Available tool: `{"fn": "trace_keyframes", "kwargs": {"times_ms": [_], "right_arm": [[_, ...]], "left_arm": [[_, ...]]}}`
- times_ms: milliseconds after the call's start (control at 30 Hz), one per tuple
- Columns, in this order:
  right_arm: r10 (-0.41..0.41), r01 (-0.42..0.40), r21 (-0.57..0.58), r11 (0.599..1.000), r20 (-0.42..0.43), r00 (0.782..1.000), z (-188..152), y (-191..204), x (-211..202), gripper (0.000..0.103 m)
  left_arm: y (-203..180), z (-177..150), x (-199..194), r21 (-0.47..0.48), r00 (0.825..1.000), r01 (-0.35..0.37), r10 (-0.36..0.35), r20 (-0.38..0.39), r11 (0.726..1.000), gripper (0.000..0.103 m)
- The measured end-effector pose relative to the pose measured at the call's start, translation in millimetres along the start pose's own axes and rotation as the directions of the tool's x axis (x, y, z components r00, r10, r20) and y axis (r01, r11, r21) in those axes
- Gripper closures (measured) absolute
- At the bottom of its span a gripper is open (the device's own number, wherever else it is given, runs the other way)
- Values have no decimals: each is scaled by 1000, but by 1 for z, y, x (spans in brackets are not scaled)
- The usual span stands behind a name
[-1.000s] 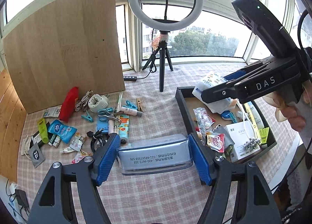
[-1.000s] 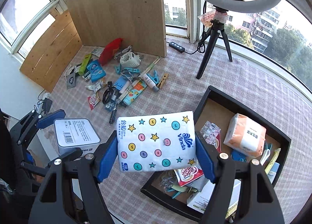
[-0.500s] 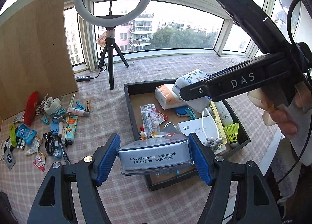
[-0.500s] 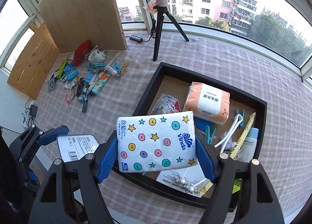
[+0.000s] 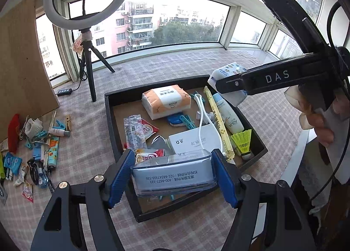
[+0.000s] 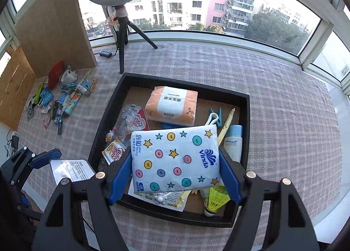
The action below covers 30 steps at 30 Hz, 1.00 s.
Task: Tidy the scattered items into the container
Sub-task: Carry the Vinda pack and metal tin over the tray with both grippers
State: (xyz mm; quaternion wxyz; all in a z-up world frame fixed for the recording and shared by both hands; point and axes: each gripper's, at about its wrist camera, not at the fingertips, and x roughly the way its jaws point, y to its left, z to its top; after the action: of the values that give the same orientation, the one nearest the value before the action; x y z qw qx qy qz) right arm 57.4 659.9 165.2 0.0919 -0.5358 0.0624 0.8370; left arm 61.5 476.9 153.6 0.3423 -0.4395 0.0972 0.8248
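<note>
My left gripper (image 5: 172, 174) is shut on a clear plastic box with a blue-grey label (image 5: 172, 173), held over the near edge of the black tray (image 5: 109, 124). My right gripper (image 6: 175, 161) is shut on a white Vinda tissue pack with stars and dots (image 6: 175, 159), held above the tray (image 6: 105, 119). The tray holds an orange tissue pack (image 6: 171, 105), a sunscreen tube (image 6: 234, 141), a yellow shuttlecock (image 6: 215, 199), snack sachets and a white box (image 5: 192, 139). The right gripper with its pack (image 5: 227, 71) shows at the tray's far right in the left wrist view.
Several small scattered items (image 6: 63, 95) lie on the checked cloth left of the tray, near a wooden board (image 6: 50, 25). A ring light on a tripod (image 6: 121, 39) stands behind the tray. Windows run along the back, and the table edge (image 5: 304, 141) is at the right.
Both grippers have swung from the scattered pile to over the tray, each still holding its item. The tray now fills the middle of both views.
</note>
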Motion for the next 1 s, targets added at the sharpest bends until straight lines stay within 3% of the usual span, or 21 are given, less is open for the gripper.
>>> {"fn": "trace_keyframes", "kwargs": {"times_ms": [167,300,467,533,733,1000], "right_arm": [[-52,53,43,998,-14,999,-6,-28,6,31],[-44,47,116,992,-27,999,-8,-52,14,31],[7,2,179,984,-46,999,-7,-66,28,29],[-18,31,197,980,-68,998,-8,-70,34,29],[-54,66,190,980,-65,996,-7,-72,40,29],[-12,25,153,988,-85,996,4,-61,51,29]], "left_arm": [[-19,12,22,35,999,23,-21,-36,999,34],[-33,24,33,79,999,14,-11,-35,997,34],[-31,49,48,37,999,-2,4,-46,999,34],[-29,55,50,26,998,8,-7,-55,1000,31],[-25,56,48,38,999,-32,33,-39,999,30],[-2,49,43,-10,998,-39,38,-44,999,30]]}}
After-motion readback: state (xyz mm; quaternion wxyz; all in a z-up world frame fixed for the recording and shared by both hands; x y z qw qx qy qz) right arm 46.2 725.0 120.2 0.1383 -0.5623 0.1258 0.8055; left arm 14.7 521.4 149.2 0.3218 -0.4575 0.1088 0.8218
